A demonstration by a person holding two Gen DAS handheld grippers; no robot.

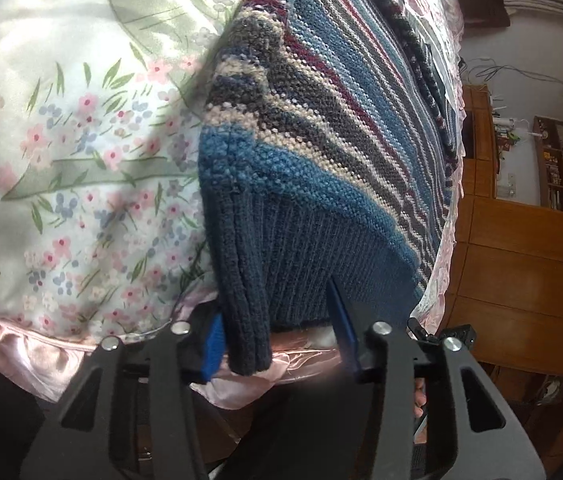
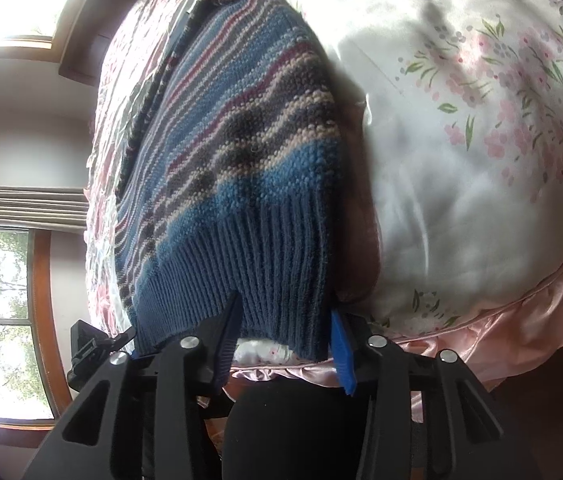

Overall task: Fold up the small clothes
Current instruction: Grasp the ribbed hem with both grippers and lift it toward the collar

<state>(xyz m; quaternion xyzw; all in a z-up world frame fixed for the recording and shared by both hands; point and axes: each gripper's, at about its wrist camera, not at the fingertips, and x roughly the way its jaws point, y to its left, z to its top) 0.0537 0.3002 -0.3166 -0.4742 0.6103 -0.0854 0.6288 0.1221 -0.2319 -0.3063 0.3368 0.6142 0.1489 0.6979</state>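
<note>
Left wrist view: my left hand-held gripper [image 1: 281,344] stands wide apart, its blue pads straddling the dark ribbed hem of the striped knit sweater [image 1: 321,128] without pinching it. The sweater lies flat on the bed's floral bedspread [image 1: 73,152], hem at the near edge by the pink satin ruffle [image 1: 9,340]. I judge the knit thick, soft and floppy, fairly light, grippy rather than slick; the ribbed hem corner is the firmest place to pinch.

Right wrist view: my right hand-held gripper [image 2: 285,340] is likewise wide open around the hem's other corner, nothing clamped. The wool should drape and stretch, so both corners need lifting together.

No label, brand or writing is readable in either view.
</note>
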